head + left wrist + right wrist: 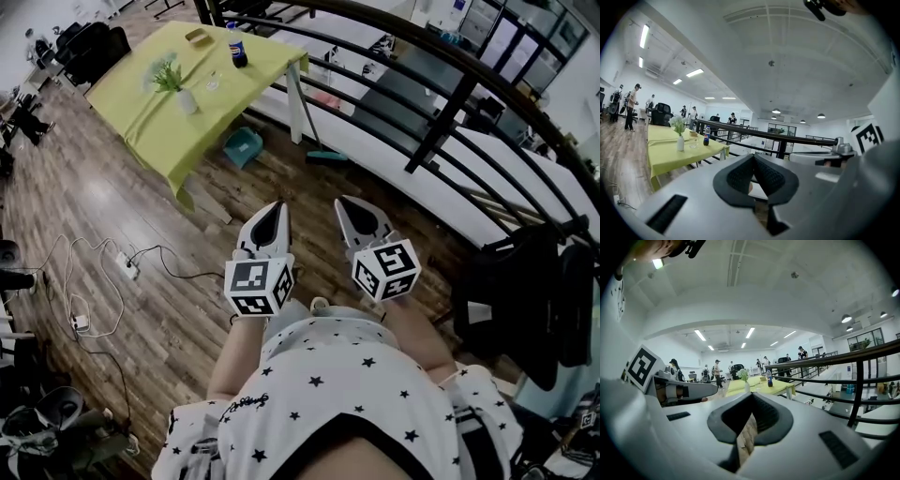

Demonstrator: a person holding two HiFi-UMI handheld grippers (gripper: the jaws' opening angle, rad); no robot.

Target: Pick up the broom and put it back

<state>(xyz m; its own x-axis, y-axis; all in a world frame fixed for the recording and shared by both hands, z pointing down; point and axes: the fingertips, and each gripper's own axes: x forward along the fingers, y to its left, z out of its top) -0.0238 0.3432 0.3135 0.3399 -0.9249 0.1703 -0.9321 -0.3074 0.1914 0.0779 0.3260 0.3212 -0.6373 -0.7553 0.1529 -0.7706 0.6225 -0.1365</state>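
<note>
A: Where is the broom (325,156)?

B: What looks like its head sits on the floor by a leg of the table (150,127), below the railing (441,112), well apart from both grippers.

A: And those?

B: The left gripper (275,211) and right gripper (352,211) are clenched and empty. Arriving like that, they would likely topple the handle instead of catching it.

Two grippers: left gripper (276,210), right gripper (348,206). One surface (155,127) bears one vase (186,99), one bottle (237,49), one glass (213,82). One teal container (243,145) sits on the floor (112,202).

bottle (237,49) on yellow table (150,127)
</note>
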